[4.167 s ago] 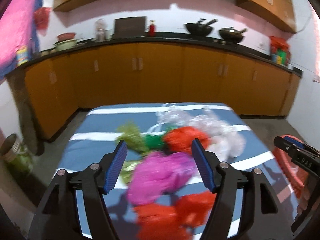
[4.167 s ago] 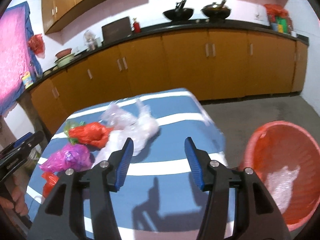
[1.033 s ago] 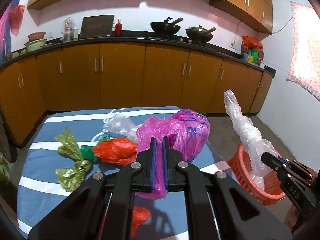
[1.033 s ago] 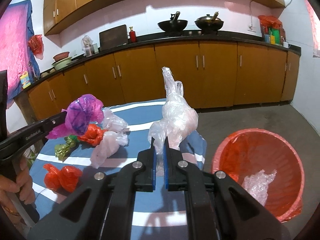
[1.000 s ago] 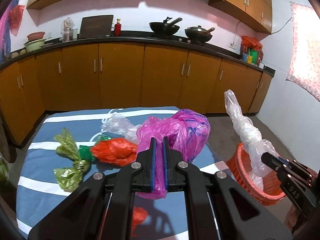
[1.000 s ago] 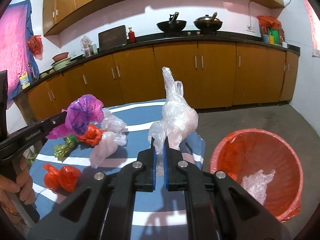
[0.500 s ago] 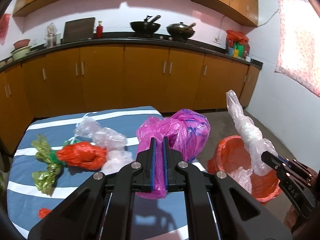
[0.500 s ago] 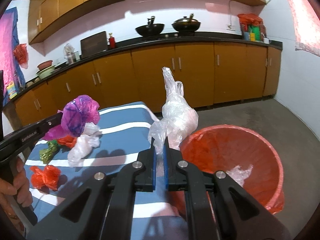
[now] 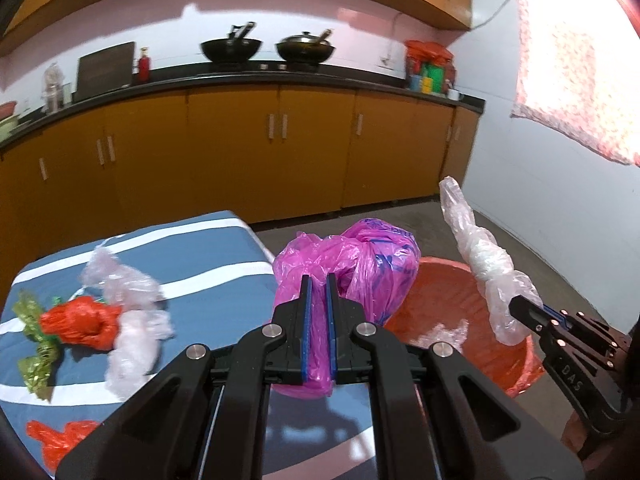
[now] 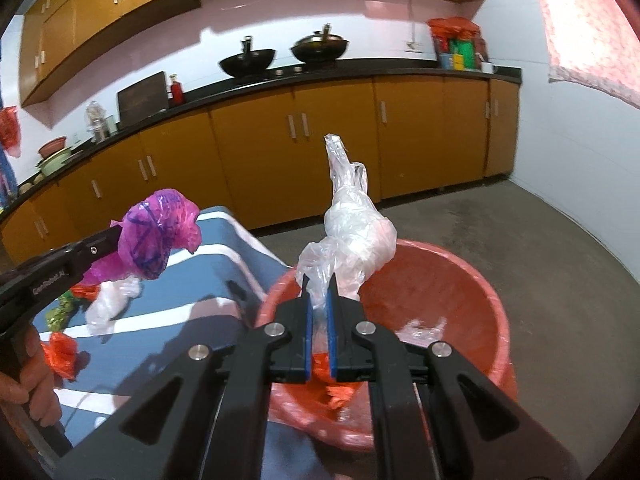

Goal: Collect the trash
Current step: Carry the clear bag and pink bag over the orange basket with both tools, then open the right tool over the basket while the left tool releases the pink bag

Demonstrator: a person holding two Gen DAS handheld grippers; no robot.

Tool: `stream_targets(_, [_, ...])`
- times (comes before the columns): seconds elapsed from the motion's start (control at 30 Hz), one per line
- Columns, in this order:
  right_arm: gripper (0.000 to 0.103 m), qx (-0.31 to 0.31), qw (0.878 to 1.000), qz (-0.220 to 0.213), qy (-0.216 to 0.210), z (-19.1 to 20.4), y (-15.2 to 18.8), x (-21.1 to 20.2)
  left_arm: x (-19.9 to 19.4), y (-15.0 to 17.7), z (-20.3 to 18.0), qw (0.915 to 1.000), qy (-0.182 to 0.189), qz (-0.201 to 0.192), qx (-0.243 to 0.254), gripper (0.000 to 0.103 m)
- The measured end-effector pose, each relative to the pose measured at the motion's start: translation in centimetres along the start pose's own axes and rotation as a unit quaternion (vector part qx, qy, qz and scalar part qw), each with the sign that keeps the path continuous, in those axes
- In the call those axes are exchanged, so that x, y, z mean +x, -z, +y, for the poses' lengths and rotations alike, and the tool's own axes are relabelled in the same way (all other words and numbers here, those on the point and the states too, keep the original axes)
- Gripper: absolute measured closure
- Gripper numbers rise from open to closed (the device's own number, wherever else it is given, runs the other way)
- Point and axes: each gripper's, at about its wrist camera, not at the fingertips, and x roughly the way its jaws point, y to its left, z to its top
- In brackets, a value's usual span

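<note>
Left gripper [image 9: 318, 300]: pressed together on the magenta bag [image 9: 352, 264]; bag held up at the table's [image 9: 224, 256] corner, beside the red basket [image 9: 448, 300]
Right gripper [image 10: 319, 300]: clamped on the clear bag [image 10: 352, 236], over the basket [image 10: 472, 280]
Risk: the magenta bag looks short of the rim; let go here, it may fall to the floor or back on the cloth; thin film could cling to the pads
Left view only: red bag [image 9: 80, 322], green wrapper [image 9: 36, 344] and loose clear bags [image 9: 132, 316] waiting on the table
Right view only: the basket's full mouth, with scraps already inside
</note>
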Motion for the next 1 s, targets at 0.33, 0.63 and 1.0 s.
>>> stream_targets(0.33, [0.096,0.014,0.999,0.015,0.034,-3.6,0.9,1.0,3.2,0.0,-4.5,0.9991,0.036,0.017,0.010,0.096])
stream_targets(0.63, [0.096,0.025,0.999,0.016,0.045,-5.4,0.9,1.6,4.8,-0.1,-7.0,0.9980,0.057,0.022,0.017,0.096])
stream_targets(1.0, [0.095,0.029,0.999,0.016,0.042,-6.0,1.1,1.9,6.5,0.2,-9.5,0.9958,0.080,0.031,0.030,0.096])
